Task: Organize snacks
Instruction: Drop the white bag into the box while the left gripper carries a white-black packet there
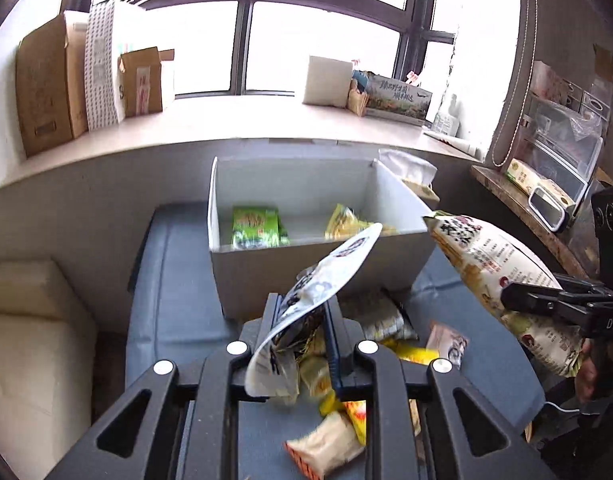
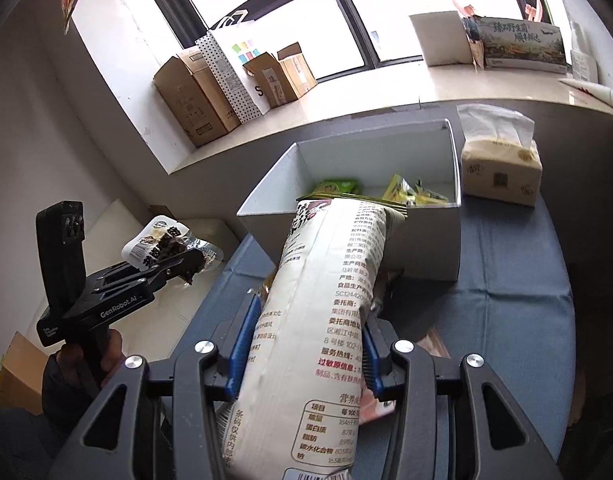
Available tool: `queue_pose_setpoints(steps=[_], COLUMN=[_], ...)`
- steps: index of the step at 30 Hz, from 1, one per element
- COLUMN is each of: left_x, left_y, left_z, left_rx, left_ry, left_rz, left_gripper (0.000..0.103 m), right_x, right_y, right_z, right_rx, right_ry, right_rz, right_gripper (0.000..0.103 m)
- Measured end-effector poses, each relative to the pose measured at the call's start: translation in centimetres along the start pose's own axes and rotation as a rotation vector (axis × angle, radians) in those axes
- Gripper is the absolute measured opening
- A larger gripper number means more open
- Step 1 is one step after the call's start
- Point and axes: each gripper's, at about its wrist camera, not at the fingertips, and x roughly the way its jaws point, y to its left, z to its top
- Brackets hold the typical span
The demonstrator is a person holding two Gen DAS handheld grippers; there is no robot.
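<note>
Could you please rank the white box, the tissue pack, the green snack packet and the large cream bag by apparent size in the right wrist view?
1. large cream bag, though nearness to the camera inflates it
2. white box
3. tissue pack
4. green snack packet

A blue-grey cloth-covered table (image 1: pixel 178 280) carries a white open box (image 1: pixel 306 276) at its twelve o'clock end. A tissue pack (image 2: pixel 502 172) stands at two o'clock, just beside the box. Loose snack packets (image 1: pixel 346 392) lie scattered on the cloth toward six o'clock, near the box's front wall.
</note>
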Motion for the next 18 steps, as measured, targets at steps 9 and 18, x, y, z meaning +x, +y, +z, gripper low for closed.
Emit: queue_pose_setpoints(steps=[9, 18], left_x=[5.4, 14.5], left_y=[-0.6, 0.5], left_z=[9.5, 13.6], left_rx=[0.01, -0.012], left_ry=[-0.021, 0.069], left_rz=[0.007, 0.03], left_gripper=[0.023, 0.023], right_x=[4.6, 11.7], right_y=[-2.7, -7.1], right_z=[9.5, 14.5], right_rx=[-0.029, -0.02], right_ry=[-0.048, 0.032], right_rz=[-0.077, -0.169], right_gripper=[0.05, 0.05])
